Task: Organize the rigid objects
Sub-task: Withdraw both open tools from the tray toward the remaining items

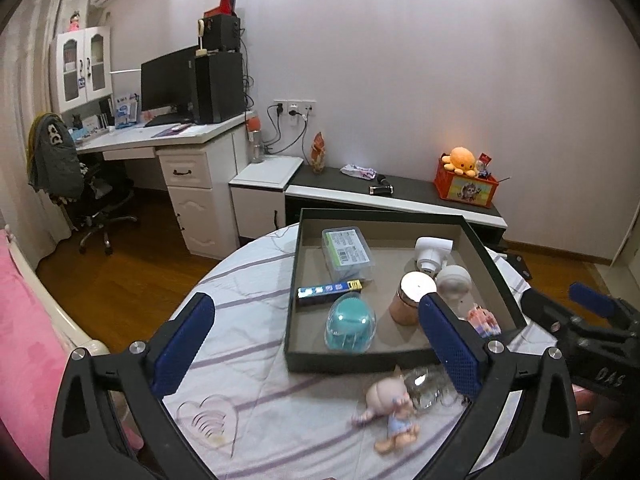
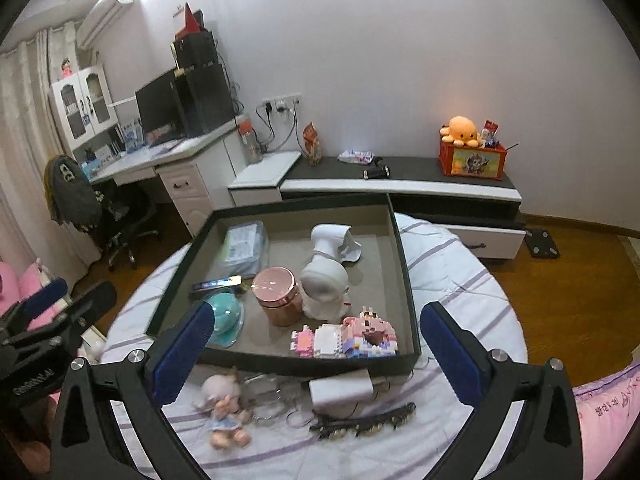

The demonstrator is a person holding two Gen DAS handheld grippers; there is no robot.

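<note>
Our left gripper (image 1: 320, 344) and right gripper (image 2: 316, 352) both stand wide apart and empty, their blue textured pads (image 2: 182, 356) hovering over the round bench (image 2: 460, 280) with its striped cloth. Just beyond lie a pink-headed doll (image 2: 224, 408), a clear glass jar (image 1: 428, 392) on its side, a white block (image 2: 340, 390) and a dark toothed clip (image 2: 368, 420). Behind them sits the black square tray (image 2: 404, 248) holding a copper-lidded jar (image 2: 276, 296), a white figurine (image 2: 324, 284) and a pink brick model (image 2: 356, 340).
</note>
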